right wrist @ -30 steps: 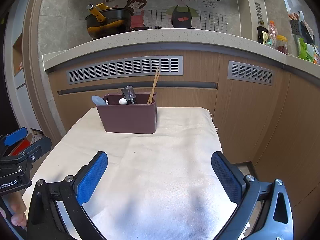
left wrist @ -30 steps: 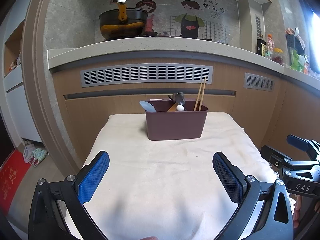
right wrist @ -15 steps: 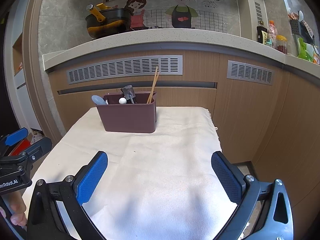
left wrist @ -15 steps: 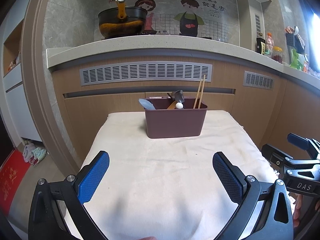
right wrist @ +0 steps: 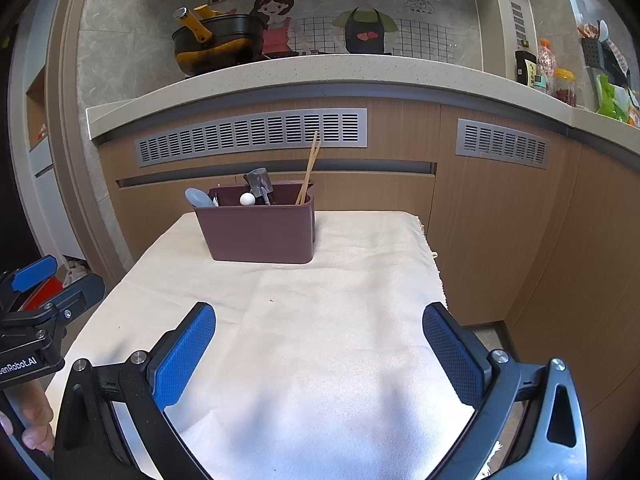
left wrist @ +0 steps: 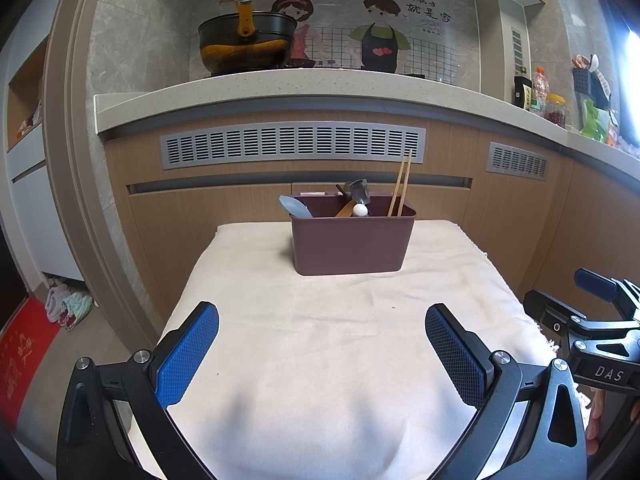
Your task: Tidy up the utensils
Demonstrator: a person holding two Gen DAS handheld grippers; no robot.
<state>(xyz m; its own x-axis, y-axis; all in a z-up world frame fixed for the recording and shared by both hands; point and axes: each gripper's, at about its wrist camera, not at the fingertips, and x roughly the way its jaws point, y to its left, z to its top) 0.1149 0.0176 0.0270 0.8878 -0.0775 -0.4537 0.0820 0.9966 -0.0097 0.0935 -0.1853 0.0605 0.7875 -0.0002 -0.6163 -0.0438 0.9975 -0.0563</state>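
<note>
A brown plastic utensil bin (left wrist: pixel 352 240) stands at the far end of a cloth-covered table (left wrist: pixel 320 360); it also shows in the right wrist view (right wrist: pixel 260 232). In it are wooden chopsticks (left wrist: pixel 401 184), a light blue spoon (left wrist: pixel 295 206), a small metal shovel-shaped spoon (left wrist: pixel 359 191) and a white ball-ended utensil (left wrist: pixel 360 210). My left gripper (left wrist: pixel 320 356) is open and empty over the near part of the cloth. My right gripper (right wrist: pixel 318 354) is open and empty, beside the left one at the near edge.
A wooden cabinet front with grey vents (left wrist: pixel 292 144) rises behind the table under a stone counter (left wrist: pixel 280 88) bearing a black-and-yellow pan (left wrist: pixel 244 48). Bottles and jars (right wrist: pixel 556 80) stand on the counter at right. A red mat (left wrist: pixel 20 360) lies on the floor at left.
Both views have shifted very slightly; the bin sits a little higher in the left wrist view. Both grippers stay open and empty.
</note>
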